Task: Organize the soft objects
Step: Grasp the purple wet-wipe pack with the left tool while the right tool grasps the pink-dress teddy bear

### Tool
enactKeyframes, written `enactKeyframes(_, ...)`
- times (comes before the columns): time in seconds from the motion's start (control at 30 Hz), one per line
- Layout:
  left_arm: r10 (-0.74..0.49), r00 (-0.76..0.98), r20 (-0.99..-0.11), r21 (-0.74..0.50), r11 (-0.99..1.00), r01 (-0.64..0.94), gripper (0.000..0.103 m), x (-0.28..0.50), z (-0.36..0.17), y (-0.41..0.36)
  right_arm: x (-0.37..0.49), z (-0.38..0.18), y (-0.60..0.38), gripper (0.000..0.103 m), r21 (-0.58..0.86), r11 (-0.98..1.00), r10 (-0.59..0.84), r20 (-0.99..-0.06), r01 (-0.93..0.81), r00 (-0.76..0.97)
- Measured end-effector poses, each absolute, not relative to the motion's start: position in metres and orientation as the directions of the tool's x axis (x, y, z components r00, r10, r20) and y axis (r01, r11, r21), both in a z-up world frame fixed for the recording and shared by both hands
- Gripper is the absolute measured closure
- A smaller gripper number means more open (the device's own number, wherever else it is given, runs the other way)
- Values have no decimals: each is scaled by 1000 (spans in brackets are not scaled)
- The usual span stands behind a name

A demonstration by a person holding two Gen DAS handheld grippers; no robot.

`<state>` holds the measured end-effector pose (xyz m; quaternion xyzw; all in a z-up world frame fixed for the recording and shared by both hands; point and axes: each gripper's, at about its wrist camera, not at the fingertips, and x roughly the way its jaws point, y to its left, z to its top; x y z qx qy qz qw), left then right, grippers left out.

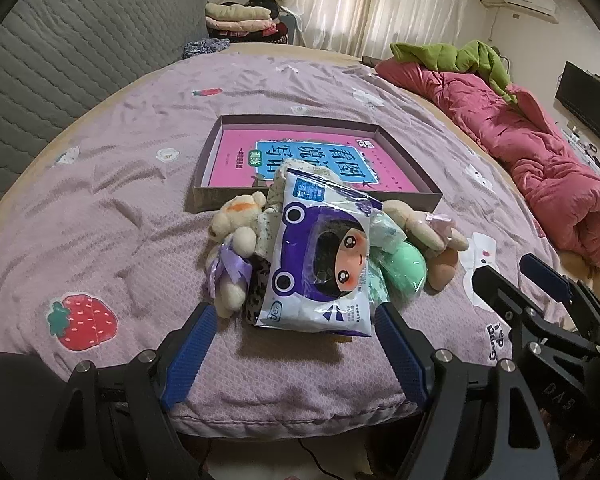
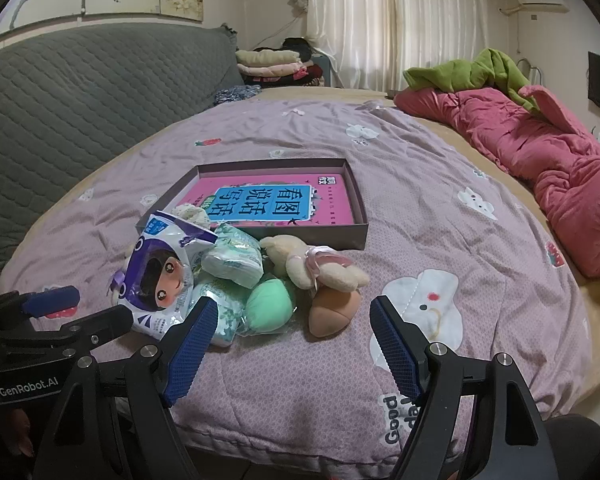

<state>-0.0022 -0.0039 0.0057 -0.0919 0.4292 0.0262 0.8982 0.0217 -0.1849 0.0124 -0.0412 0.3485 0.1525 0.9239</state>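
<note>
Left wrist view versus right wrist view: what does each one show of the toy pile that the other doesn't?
Only the left wrist view shows the cream teddy with the purple bow and the strawberry print. Only the right wrist view shows the white tissue pack clearly and the orange plush ball whole. Both show the cartoon wipes pack, green plush ball, shallow box and both open grippers.

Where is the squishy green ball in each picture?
Left wrist view: the green ball sits right of centre, peeking out from behind the purple cartoon packet.
Right wrist view: the green ball is just left of centre, between the packet and the peach toy.
Shared landmark: the shallow box with the pink book lies just behind the pile in both.
</note>
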Motion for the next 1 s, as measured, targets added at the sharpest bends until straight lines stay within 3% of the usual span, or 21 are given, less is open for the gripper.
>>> enactKeyframes(0.5, -157, 552, -819, -260, 959, -112, 22, 11, -23, 1, 31, 13, -204, 24, 104, 960, 262, -663, -261, 701)
enactKeyframes(1.0, -38, 562, -827, -115, 988, -103, 22, 47, -20, -26, 50, 12, -210, 24, 104, 961, 259, -666, -256, 700)
